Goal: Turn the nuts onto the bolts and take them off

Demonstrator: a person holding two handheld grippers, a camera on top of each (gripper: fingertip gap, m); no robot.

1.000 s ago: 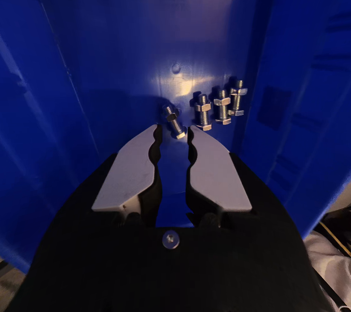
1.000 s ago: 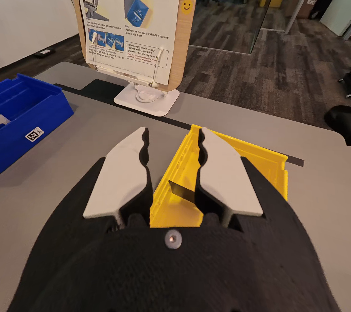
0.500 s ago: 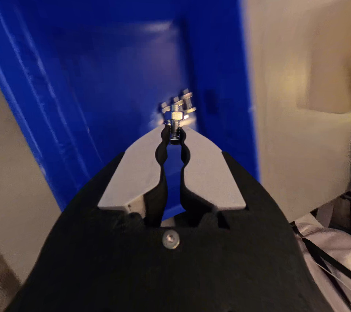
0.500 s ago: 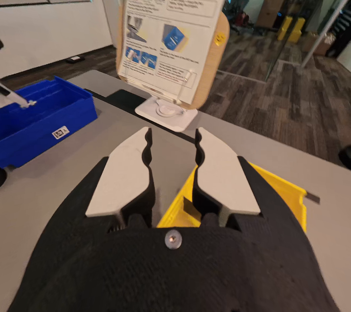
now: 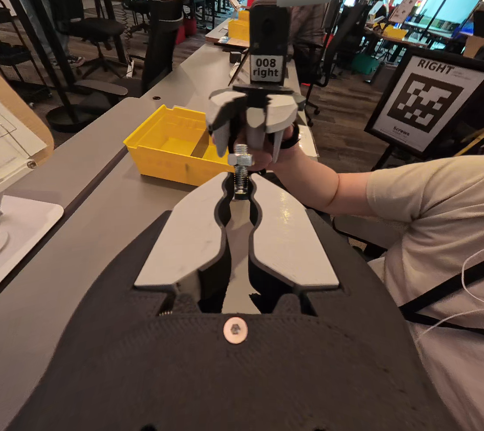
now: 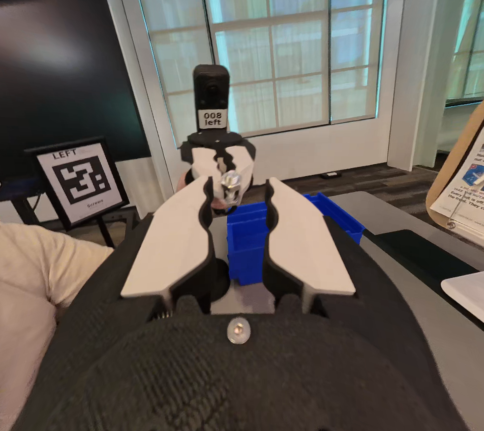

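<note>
One bolt (image 5: pixel 240 177), one nut (image 5: pixel 240 159), two tools

Bolt (image 5: pixel 240 177) is my landmark, pinched upright at the tip of my left gripper (image 5: pixel 239 189); its nut (image 5: pixel 240 159) and threaded end stand bare above my fingers. My right gripper (image 5: pixel 248 140) hangs just behind and above the bolt, jaws apart, tips pointing down; only a narrow gap of air between them and the bolt's top. Left of the bolt and behind it, yellow bin (image 5: pixel 167 156) sits on the grey table (image 5: pixel 78 222); its walls block a low sweep. Right of the bolt, my own forearm (image 5: pixel 314 187) crosses. Near side of the bolt: bare tabletop, open. From the right wrist view, blue bin (image 6: pixel 246 248) lies below the bolt.
</note>
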